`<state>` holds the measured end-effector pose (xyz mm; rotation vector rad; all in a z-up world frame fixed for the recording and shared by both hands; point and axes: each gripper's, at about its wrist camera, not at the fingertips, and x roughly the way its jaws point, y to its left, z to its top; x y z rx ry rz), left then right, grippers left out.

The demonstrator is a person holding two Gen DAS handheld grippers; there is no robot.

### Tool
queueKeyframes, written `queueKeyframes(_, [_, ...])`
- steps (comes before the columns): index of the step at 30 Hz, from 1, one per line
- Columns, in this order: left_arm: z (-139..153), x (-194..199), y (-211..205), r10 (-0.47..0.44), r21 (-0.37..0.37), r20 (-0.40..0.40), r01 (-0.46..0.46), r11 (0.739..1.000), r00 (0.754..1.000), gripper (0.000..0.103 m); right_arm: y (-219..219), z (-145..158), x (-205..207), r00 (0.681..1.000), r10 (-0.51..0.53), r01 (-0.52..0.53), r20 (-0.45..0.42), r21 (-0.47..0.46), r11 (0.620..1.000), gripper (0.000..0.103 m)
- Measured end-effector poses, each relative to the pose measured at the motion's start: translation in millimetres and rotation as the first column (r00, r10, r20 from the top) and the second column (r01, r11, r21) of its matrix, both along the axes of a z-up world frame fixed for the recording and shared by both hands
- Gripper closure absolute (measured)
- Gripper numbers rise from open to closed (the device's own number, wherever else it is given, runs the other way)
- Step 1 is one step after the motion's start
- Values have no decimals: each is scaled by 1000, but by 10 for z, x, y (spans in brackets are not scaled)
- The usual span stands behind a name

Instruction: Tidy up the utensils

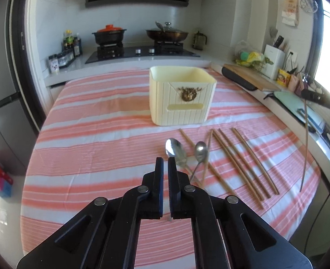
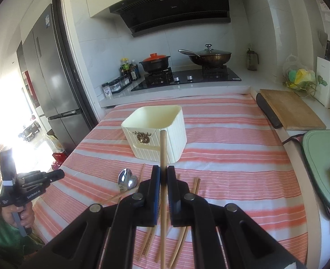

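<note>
Two claws work above the striped worktop (image 1: 97, 157). Left claw (image 1: 165, 160) is closed and empty, spoons (image 1: 176, 151) just right of its tips, cream bin (image 1: 181, 96) ahead. Right claw (image 2: 163, 170) pinches one chopstick (image 2: 163, 148), bin beyond, loose chopsticks (image 2: 196, 185) beneath.

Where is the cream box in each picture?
Left wrist view: the cream box stands upright in the middle, on the striped cloth, beyond the spoons.
Right wrist view: the box is in the middle, a bit left, right behind the tip of the chopstick held in the right gripper.
Shared landmark: the orange-lidded pot on the stove behind the box.
</note>
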<state>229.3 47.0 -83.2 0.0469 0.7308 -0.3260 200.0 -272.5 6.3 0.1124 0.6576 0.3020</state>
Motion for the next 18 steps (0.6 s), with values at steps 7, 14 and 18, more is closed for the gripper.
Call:
queueKeyframes(7, [-352, 250, -263, -141, 32, -119, 146, 989, 983, 71, -98, 20, -37, 1000, -10, 10, 5, 5, 1000, 97])
queueKeyframes(14, [-591, 366, -780, -321, 125, -175, 344, 931, 931, 65, -171, -63, -58, 1000, -17, 18, -17, 18, 1000, 97])
queueKeyframes(18, [-753, 556, -1022, -353, 150, -225, 390, 908, 908, 56, -197, -110, -71, 999, -24, 25, -31, 42, 999, 97])
